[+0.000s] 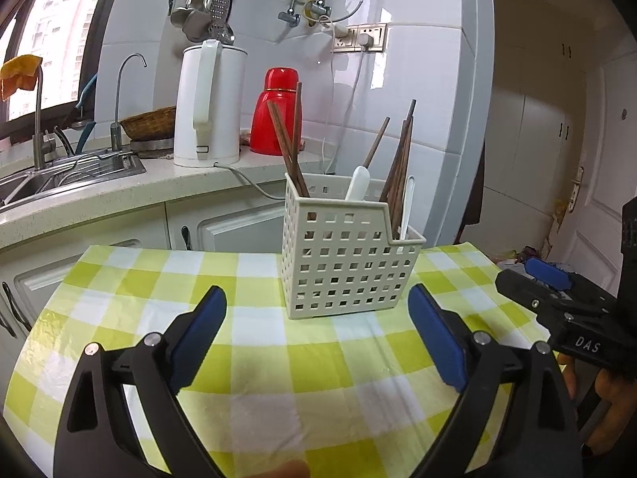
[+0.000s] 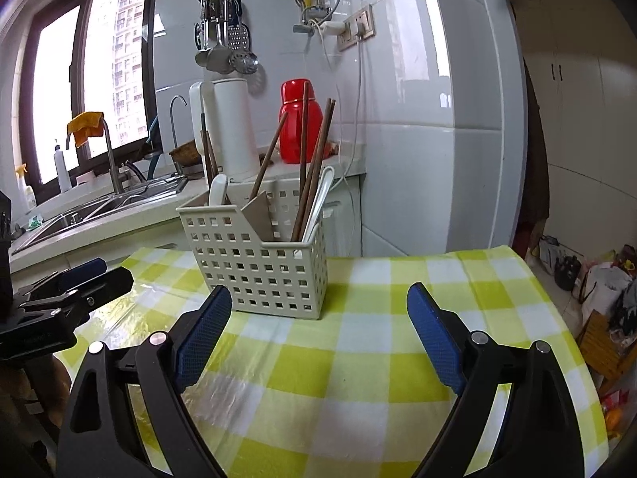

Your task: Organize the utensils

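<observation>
Left wrist view: at far left a sink [image 1: 75, 167] sits in the kitchen counter, with a white kettle [image 1: 209, 105] and a red flask [image 1: 276, 113] further right along the wall. In front, the worktop [image 1: 119, 279] wears a green-and-white checked cloth. The left tool [image 1: 317, 298] hangs over it released, its blue pads wide apart with only cloth between them. Just beyond the pads, slightly right of centre, stands the cream perforated basket [image 1: 342, 263], upright on the cloth. Brown chopsticks [image 1: 288, 147] lean out of its left part, more chopsticks and white spoons [image 1: 358, 183] out of its right. At the right edge the right tool [image 1: 557, 298] shows from the side.

In the right wrist view the left tool appears at the left edge, then the basket [image 2: 254, 263], left of centre, with a piece of cardboard [image 2: 258, 211] inside. The right tool [image 2: 319, 298] is likewise released, nothing between its pads, the basket just beyond its left pad.
</observation>
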`<state>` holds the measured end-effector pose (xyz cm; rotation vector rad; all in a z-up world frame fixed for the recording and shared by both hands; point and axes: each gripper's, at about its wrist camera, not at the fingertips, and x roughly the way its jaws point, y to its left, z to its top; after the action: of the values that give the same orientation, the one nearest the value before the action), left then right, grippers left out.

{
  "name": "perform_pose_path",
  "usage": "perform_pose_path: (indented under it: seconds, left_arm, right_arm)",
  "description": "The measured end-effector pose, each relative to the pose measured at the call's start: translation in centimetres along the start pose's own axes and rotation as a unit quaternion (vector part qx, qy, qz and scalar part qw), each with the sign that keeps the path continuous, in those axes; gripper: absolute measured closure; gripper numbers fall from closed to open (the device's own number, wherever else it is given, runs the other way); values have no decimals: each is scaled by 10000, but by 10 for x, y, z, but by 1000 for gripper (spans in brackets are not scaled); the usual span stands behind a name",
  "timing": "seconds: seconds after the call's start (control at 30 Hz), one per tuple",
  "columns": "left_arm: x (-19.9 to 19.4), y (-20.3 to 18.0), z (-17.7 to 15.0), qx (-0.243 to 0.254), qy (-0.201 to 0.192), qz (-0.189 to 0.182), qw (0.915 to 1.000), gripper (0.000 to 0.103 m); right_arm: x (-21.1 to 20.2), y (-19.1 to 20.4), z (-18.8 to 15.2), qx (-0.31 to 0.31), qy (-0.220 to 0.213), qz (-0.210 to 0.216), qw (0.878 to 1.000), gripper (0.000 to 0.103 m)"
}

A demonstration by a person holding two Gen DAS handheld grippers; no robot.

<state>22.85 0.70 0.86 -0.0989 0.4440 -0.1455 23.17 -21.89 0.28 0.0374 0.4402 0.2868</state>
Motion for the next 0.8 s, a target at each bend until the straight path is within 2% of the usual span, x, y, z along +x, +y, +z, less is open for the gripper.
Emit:
perform_pose_path:
  seconds: [0.8]
  left_arm:
    - [-3, 1, 1, -28, -41, -44, 10000, 12]
  right_arm:
    - [-2, 0, -1, 17, -62, 76, 10000, 19]
